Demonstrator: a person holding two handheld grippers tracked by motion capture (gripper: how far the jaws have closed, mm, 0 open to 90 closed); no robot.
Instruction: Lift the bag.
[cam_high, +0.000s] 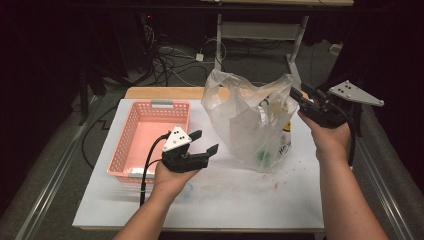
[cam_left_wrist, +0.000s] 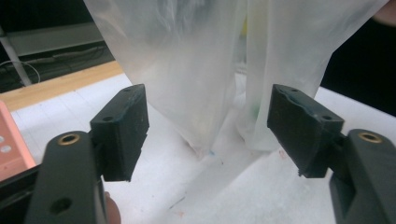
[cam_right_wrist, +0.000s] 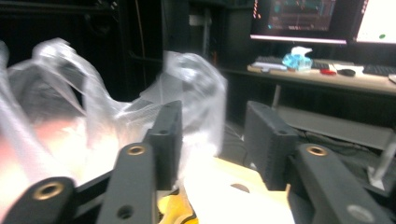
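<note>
At frame centre we steadied the plastic bag (cam_high: 252, 120) beside the gaping right tool (cam_high: 299, 98), our left tool (cam_high: 206, 141) spread wide, likely to grasp it next.

plastic bag (cam_high: 250, 117): contents blurred through film | pink basket (cam_left_wrist: 9, 149): cut by left edge

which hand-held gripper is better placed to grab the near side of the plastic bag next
Left. The left hand-held gripper faces the plastic bag with jaws open, low near its base. The right hand-held gripper is up at the bag's rim.
</note>
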